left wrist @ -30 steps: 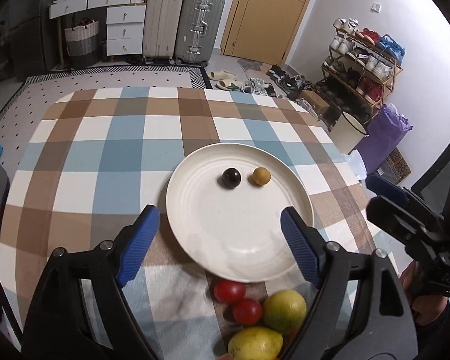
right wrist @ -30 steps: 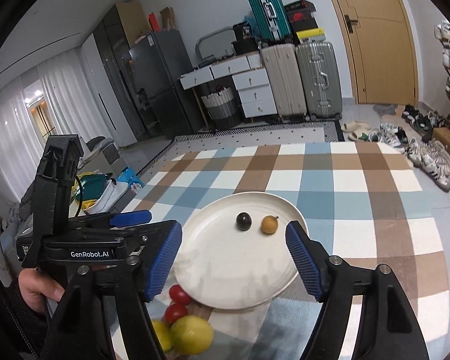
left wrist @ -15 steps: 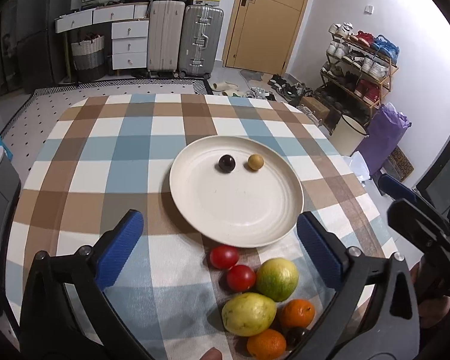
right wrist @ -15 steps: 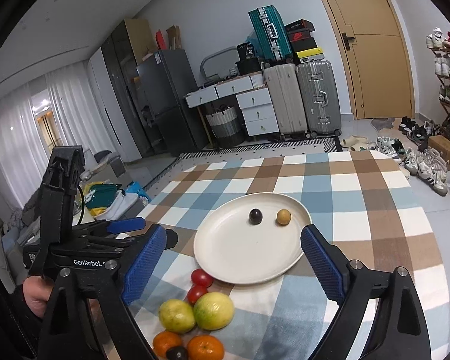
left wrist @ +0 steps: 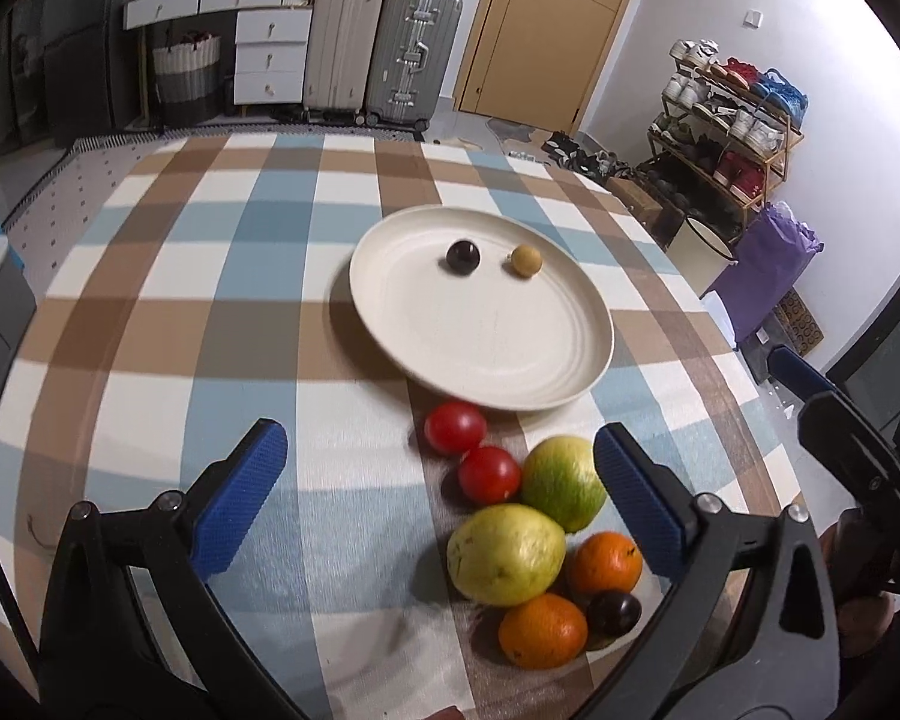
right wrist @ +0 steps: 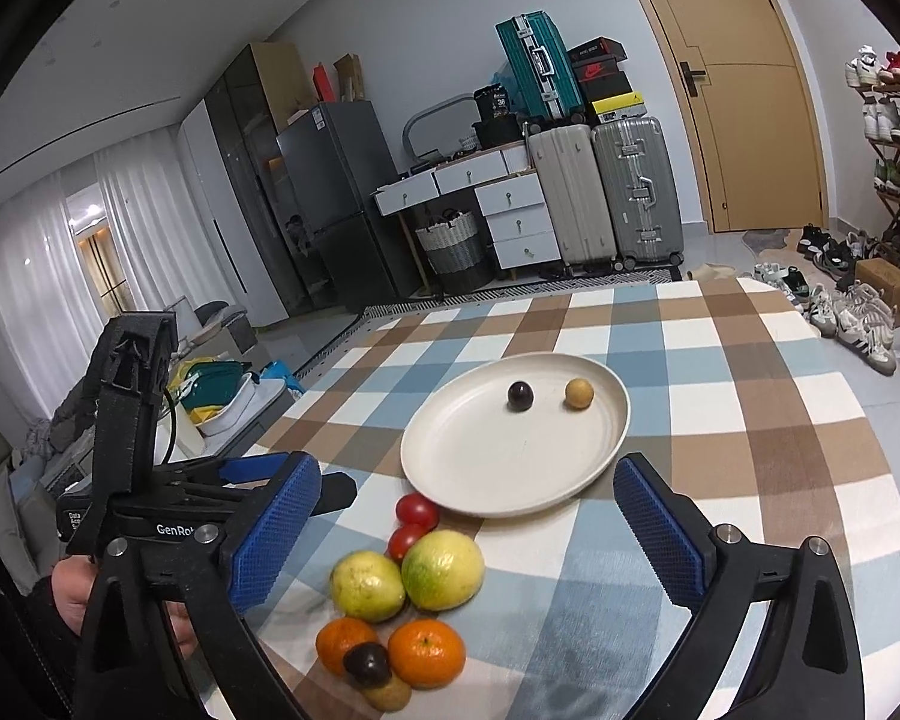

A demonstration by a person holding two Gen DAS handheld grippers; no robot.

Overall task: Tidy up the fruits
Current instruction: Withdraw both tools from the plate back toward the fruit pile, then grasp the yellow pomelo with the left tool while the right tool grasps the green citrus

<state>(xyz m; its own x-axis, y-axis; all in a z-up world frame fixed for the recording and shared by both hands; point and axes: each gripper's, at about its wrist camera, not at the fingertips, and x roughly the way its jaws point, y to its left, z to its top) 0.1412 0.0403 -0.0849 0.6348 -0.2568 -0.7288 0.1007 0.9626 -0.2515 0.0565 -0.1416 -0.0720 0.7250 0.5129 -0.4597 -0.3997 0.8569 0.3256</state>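
A round cream-white plate (left wrist: 570,324) sits on a surface draped in a blue, brown and white checked cloth (left wrist: 210,276), carrying only a small dark round fruit (left wrist: 462,256) and, just beside it, a small tan round fruit (left wrist: 525,260), the two apart from each other. Between the plate's near rim and the cameras lies a tight cluster of fruit on the cloth: two red tomatoes (left wrist: 455,427) touching one another just off the rim, a green-yellow round fruit (left wrist: 564,483) beside them, a pale yellow-green pear-shaped fruit (left wrist: 506,554) against it, then two oranges (left wrist: 543,630) with a dark plum-like fruit (left wrist: 614,613) wedged between them. From the right wrist view a brownish fruit (right wrist: 387,693) shows partly hidden beneath the dark one at the nearest edge of the pile. The left hand-held gripper (left wrist: 441,507) hovers over the cluster with its blue-padded jaws spread wide, touching nothing. The right hand-held gripper (right wrist: 465,534) points at the same fruit, its blue jaws opening and already far apart, with the fruit seen between them but none pinched. In the right wrist view, a person's hand (right wrist: 75,591) grips the handle of the left tool at the lower left. Suitcases (right wrist: 600,192), a white drawer unit (right wrist: 510,210) and a wooden door (right wrist: 744,96) stand behind the surface.
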